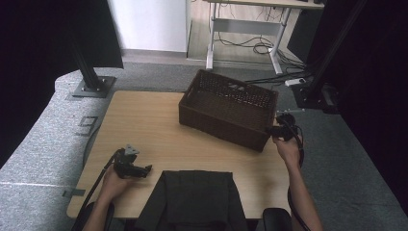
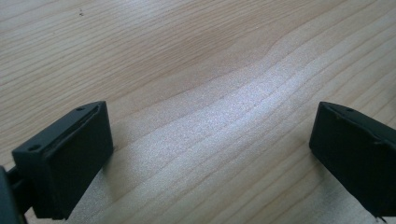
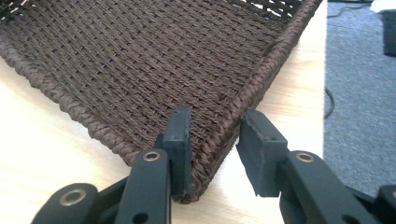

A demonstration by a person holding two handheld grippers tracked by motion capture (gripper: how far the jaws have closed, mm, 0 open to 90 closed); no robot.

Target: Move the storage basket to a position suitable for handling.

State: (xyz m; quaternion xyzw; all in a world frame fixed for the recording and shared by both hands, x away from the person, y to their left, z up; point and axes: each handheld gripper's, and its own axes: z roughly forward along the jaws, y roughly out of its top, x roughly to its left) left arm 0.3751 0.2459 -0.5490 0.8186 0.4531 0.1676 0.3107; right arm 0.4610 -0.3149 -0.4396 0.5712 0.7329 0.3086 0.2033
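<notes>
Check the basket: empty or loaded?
Empty, as far as shown: the high view shows the basket's bare woven bottom, though the near wall hides a strip of it.

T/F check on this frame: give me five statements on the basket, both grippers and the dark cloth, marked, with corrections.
1. The right gripper is clamped on a corner wall of the dark brown woven basket. True.
2. The left gripper holds the black folded cloth. False: its jaws stand wide apart over bare light wooden table, nothing between them.
3. The basket stands at the far right part of the table. True.
4. The cloth lies inside the basket. False: it lies at the table's near edge, apart from the basket.
5. The left gripper touches the basket. False: in the high view it sits near the table's left front, well away from it.
</notes>
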